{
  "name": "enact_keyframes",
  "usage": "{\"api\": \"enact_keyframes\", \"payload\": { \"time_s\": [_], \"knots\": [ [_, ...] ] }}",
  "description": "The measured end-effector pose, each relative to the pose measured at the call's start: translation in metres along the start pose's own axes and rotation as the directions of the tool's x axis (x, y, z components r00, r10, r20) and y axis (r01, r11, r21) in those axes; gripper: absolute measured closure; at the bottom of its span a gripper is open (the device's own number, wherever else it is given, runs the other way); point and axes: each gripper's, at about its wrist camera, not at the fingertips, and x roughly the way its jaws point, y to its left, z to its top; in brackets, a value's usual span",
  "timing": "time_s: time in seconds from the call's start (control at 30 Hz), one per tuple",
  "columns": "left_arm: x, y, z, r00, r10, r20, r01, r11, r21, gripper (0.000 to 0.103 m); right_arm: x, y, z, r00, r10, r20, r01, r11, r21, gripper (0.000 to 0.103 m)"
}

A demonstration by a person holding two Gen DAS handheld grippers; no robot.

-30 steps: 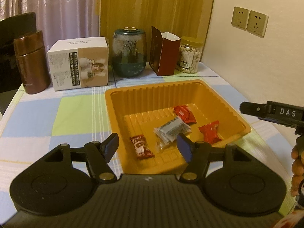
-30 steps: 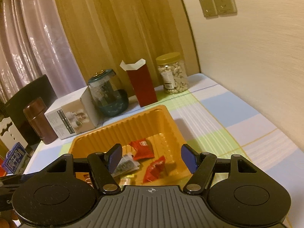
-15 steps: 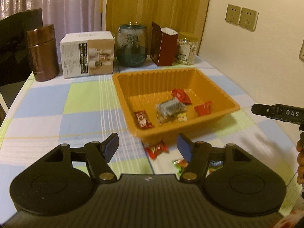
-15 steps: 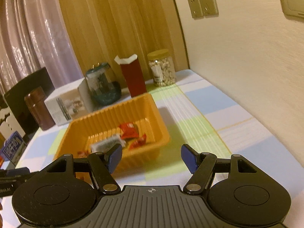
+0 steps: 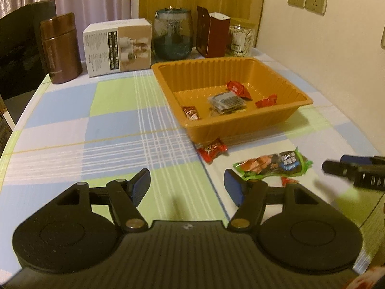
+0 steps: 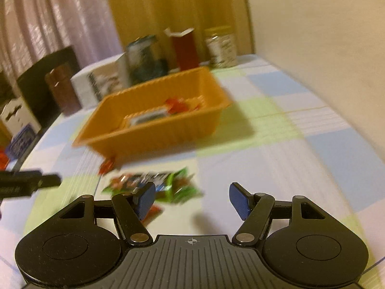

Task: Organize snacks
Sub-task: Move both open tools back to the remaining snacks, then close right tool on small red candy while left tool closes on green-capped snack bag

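Both grippers have pulled back toward the near edge since the earlier frame, so loose snacks in front of the orange tray [image 5: 243, 130] now show. The left gripper [image 5: 187, 186] hangs over the checked tablecloth [image 5: 96, 130], jaws apart and empty. The right gripper [image 6: 192, 198], also spread and empty, sits near right; its side reads "DA", partly cut off. A red candy [image 5: 212, 149] touches the tray's near wall; a green snack packet [image 5: 273, 165] lies just right of it. Four wrapped snacks rest inside the tray
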Motion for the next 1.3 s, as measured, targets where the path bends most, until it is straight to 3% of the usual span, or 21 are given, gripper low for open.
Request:
{"api": "enact_keyframes", "payload": {
  "time_s": [0.27,0.5,0.8,0.93,1.1,1.3],
  "knots": [
    [0.007,0.009,-0.007,1.0,0.0,-0.021,0.0,1.0,-0.009,0.038,0.018,0.033,-0.015,0.996,0.079,-0.048,-0.082,0.995,-0.057,0.035],
    [0.012,0.011,-0.006,1.0,-0.013,-0.023,0.013,1.0,-0.018,0.038,0.036,0.051,-0.022,0.993,0.094,-0.069,-0.099,0.992,-0.073,0.035],
    [0.017,0.005,-0.003,0.999,-0.035,-0.029,0.035,0.999,-0.007,0.038,0.049,0.062,-0.026,0.998,0.002,-0.067,-0.01,0.992,-0.123,0.061],
    [0.02,0.0,-0.003,0.998,-0.054,-0.037,0.054,0.998,0.01,0.038,0.046,0.06,-0.026,0.997,-0.033,-0.076,0.023,0.99,-0.136,0.081],
    [0.026,-0.023,0.0,0.993,-0.119,-0.028,0.121,0.984,0.127,0.038,0.036,0.047,-0.023,0.996,-0.051,-0.079,0.043,0.994,-0.096,0.081],
    [0.039,-0.068,0.0,0.981,-0.193,-0.02,0.186,0.908,0.375,0.039,0.019,0.026,-0.015,0.995,-0.084,-0.054,0.082,0.996,-0.038,0.081]
  ]
}}
